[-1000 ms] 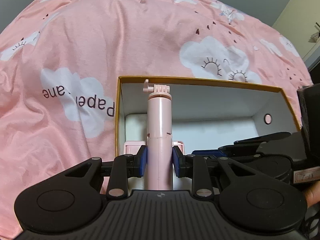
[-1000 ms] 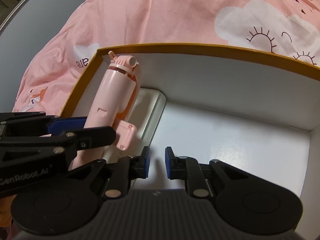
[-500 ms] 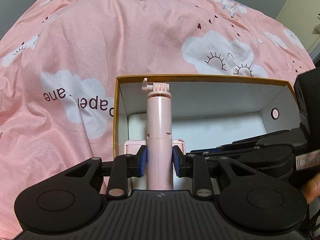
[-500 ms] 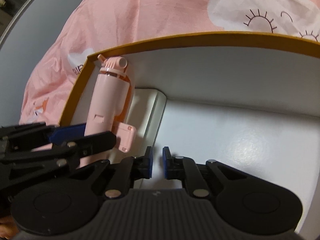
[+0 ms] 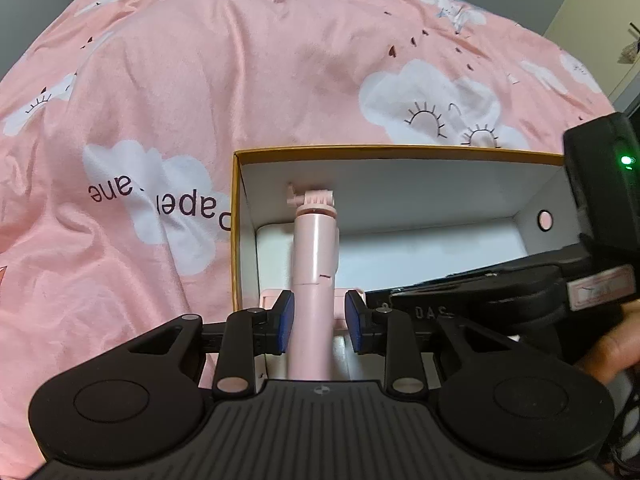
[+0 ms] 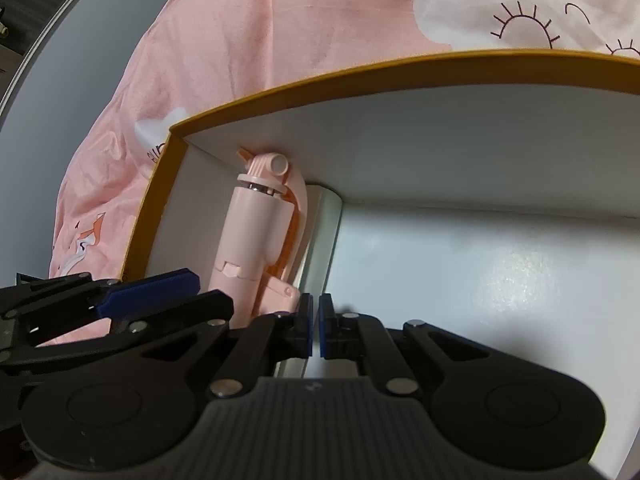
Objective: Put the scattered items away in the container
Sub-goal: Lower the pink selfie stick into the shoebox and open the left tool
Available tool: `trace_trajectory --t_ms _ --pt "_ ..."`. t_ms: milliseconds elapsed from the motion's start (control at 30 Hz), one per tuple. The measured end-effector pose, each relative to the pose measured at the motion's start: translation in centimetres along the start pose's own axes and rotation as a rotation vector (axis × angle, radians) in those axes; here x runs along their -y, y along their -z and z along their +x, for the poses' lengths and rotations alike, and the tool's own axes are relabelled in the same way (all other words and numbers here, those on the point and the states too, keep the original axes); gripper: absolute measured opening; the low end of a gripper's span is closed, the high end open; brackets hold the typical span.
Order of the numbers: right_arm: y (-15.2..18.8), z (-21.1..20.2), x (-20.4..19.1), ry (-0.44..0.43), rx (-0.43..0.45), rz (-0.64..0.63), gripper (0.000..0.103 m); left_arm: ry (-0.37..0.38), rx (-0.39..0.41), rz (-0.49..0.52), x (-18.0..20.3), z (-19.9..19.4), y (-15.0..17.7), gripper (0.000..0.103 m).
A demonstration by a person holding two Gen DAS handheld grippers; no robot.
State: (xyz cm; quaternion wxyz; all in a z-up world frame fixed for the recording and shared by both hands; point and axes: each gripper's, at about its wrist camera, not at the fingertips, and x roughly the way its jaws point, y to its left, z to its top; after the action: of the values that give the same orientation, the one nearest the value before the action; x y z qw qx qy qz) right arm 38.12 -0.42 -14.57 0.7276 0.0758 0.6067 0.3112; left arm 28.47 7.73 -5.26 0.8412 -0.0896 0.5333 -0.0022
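1. Jaws of my left gripper [image 5: 319, 326] are opening: a second ago the blue pads pinched the pink selfie stick [image 5: 315, 264]; now slivers of gap show on both sides of it at lower centre of the left view, so I read the pads as no longer pressing, though the stick is between them.
2. My right gripper [image 6: 315, 326] has shut on nothing; its pads, a clear gap apart a second ago, now sit almost together at lower centre of the right view, with only the white floor of the box [image 6: 360, 80] behind them.
3. For the task, I judge this to be the release: the stick is inside the box and I am letting it go. The box has drifted a little lower in the left view; the stick points the same way.
4. The stick lies in the left end of the box, running from my left pads up toward the far wall, its mount head close to the left corner.
5. It is pale pink, a smooth tube with a ribbed hinge head and a folded clamp piece at its near end beside the pads.
6. The box is white inside with a mustard rim, on a pink bedspread [image 5: 200, 92] printed with clouds.
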Motion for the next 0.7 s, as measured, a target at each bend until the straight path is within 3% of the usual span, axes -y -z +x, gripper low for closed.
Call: trace_trajectory --t_ms 167,400,567,700 --pt "-0.1 0.3 -0.8 0.022 0.019 -0.016 0.005 0.042 0.08 -0.014 -0.7 -2.0 0.8 0.051" --pt "0.3 0.0 -2.3 0.069 0.053 -0.083 0.005 0.047 0.215 -0.02 -2.0 -5.6 1.6 0.055" --pt "0.2 -0.5 -2.2 -0.011 0.07 -0.039 0.005 0.042 0.233 -0.074 -3.7 -6.4 2.0 0.055" --pt "0.4 -1.1 -2.4 -0.018 0.087 -0.032 0.005 0.048 0.219 -0.089 -4.3 -6.3 2.5 0.055"
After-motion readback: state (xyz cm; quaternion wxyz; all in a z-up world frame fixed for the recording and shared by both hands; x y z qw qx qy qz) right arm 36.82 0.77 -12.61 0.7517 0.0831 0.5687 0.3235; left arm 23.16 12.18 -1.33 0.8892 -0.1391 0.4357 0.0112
